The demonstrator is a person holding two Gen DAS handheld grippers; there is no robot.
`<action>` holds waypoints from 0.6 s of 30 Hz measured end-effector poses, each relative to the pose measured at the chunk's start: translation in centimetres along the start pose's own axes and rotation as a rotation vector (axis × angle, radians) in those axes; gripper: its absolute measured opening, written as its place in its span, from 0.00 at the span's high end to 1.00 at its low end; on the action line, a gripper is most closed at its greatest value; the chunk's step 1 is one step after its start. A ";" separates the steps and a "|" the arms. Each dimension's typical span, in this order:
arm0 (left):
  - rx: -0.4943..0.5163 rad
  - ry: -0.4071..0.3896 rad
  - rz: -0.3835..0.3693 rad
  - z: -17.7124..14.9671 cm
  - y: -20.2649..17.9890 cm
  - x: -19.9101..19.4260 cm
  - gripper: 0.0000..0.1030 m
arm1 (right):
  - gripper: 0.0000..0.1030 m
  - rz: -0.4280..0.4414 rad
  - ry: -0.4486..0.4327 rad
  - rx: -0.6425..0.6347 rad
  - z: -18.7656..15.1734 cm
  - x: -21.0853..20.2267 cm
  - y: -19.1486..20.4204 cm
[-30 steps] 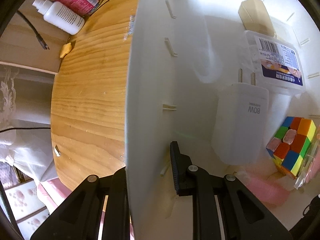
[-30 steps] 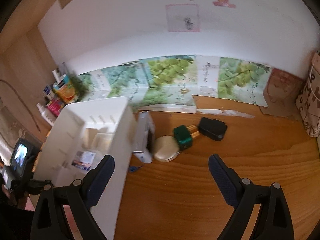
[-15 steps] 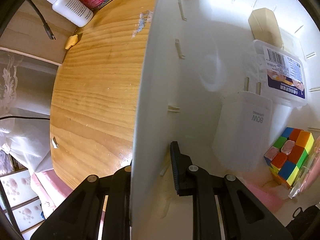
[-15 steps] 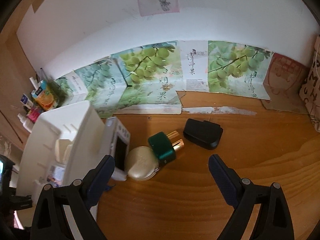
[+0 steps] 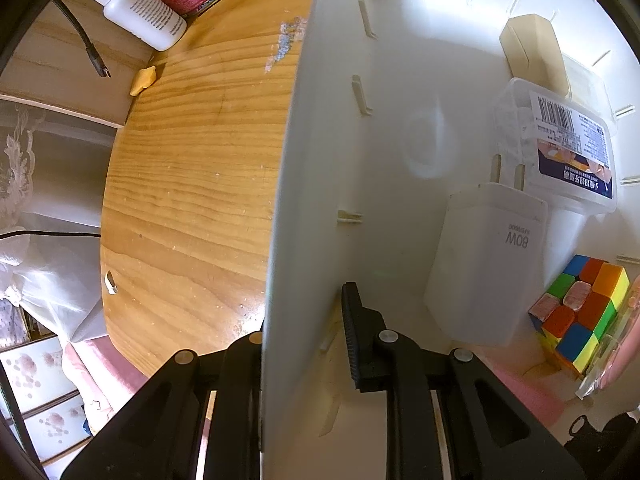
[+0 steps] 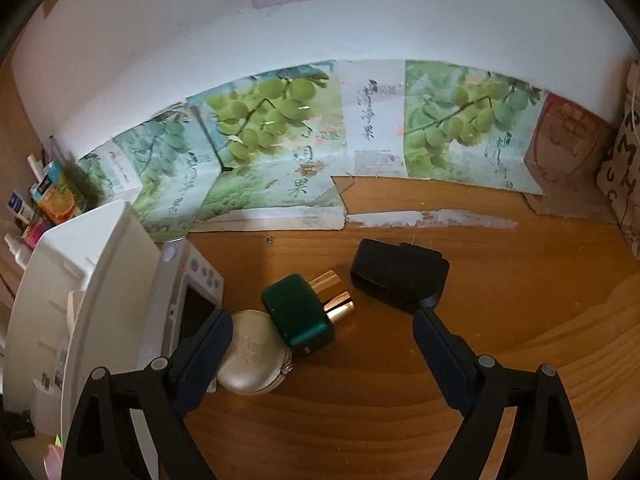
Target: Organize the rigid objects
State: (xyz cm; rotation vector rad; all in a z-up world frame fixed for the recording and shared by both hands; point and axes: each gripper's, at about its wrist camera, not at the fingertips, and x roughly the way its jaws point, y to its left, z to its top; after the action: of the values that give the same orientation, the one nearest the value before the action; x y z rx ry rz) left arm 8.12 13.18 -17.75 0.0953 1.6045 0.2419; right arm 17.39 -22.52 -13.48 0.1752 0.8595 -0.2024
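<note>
Jaws of the left gripper [image 5: 304, 336] clamp the white bin's wall [image 5: 316, 184], steadying it. Right gripper [image 6: 320, 344] jaws stand wide, closing, nothing pressed between them. The green case [image 6: 298, 314] lies just ahead at centre frame, long axis running toward upper right. A beige pouch [image 6: 252, 354] touches its left side; a black charger [image 6: 398, 274] sits upper right.

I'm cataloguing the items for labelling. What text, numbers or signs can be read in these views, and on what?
"80W": on the white rectangular charger in the white plastic bin.
Barcode, blue label with Chinese print: on the clear plastic box; too small to read.
Print on the white squeeze bottle: too small.
Calligraphy on the green grape-picture cardboard: too blurred to read.
</note>
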 end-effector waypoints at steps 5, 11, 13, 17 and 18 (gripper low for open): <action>0.003 0.002 0.004 0.3 -0.4 0.1 0.78 | 0.13 0.001 -0.005 0.002 1.0 0.8 -0.3; -0.002 0.001 0.002 0.3 -0.6 0.1 0.78 | 0.21 0.004 0.008 -0.036 1.1 1.4 0.4; -0.004 0.001 0.001 0.2 -0.6 0.1 0.78 | 0.27 0.008 0.006 -0.045 1.1 1.4 0.6; -0.006 0.000 -0.001 0.1 -0.5 0.2 0.78 | 0.42 0.028 0.007 -0.057 1.0 1.5 0.7; -0.006 0.000 -0.001 0.1 -0.4 0.2 0.78 | 0.47 0.040 0.011 -0.055 1.1 1.5 0.7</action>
State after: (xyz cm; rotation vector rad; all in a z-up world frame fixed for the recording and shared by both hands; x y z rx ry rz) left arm 8.25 12.80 -18.00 0.0900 1.6039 0.2456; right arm 19.33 -22.22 -13.90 0.1418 0.8707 -0.1399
